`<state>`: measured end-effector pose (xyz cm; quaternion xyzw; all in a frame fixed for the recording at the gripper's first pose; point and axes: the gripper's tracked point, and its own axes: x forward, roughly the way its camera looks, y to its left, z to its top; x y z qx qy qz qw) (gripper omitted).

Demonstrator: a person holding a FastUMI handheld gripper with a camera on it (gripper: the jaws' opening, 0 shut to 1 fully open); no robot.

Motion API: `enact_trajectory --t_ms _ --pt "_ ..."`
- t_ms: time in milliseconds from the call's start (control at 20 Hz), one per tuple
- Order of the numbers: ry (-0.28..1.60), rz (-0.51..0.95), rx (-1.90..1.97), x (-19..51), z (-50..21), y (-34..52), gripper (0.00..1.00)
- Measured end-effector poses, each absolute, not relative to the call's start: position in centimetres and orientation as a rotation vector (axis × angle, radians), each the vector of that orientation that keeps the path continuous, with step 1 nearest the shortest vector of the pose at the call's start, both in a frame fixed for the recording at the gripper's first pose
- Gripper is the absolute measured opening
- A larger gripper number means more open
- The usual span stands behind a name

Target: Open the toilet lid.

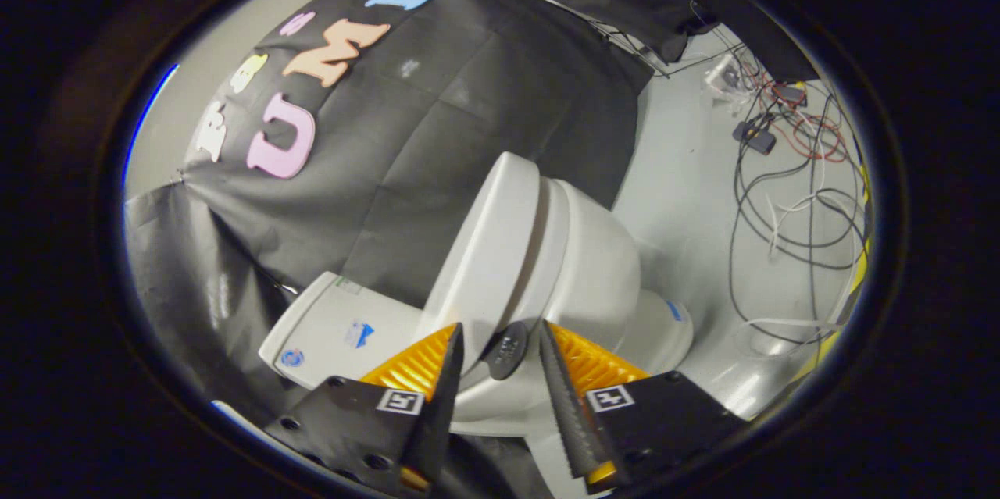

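Toilet lid [488,249]: white, one, raised partly off the bowl [601,265], its front edge between the fingertips.
Tab [506,349]: one dark disc on that edge.
Gripper [500,343]: jaws apart, whether they press the lid unclear.
Cables [789,171]: several, on the floor beyond.

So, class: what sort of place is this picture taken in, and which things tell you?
Probably a staged recording booth rather than a real bathroom: a white toilet stands before a black cloth wall, with loose cables on the floor. The open gripper sits at the toilet lid.
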<state>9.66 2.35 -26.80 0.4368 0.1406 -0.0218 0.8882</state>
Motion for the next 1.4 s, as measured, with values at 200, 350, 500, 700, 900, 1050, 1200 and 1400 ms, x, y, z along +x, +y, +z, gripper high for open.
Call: enact_trajectory --t_ms 200,350,500,700,900,1050,1200,1400 --pt "0.370 -0.072 1.004 9.8 -28.5 2.7 0.44" --pt "0.264 -0.153 1.202 10.9 -28.8 1.9 0.20" --pt "0.221 -0.205 1.282 10.8 -28.8 1.9 0.09" --pt "0.324 -0.269 1.223 10.6 -29.0 2.2 0.09" --pt "0.432 -0.284 1.150 10.1 -28.5 2.6 0.09" --pt "0.448 -0.250 1.104 10.0 -27.1 2.8 0.04" --pt "0.453 -0.242 1.078 10.1 -26.0 3.0 0.02" --pt "0.434 -0.250 1.035 10.5 -24.2 3.4 0.02"
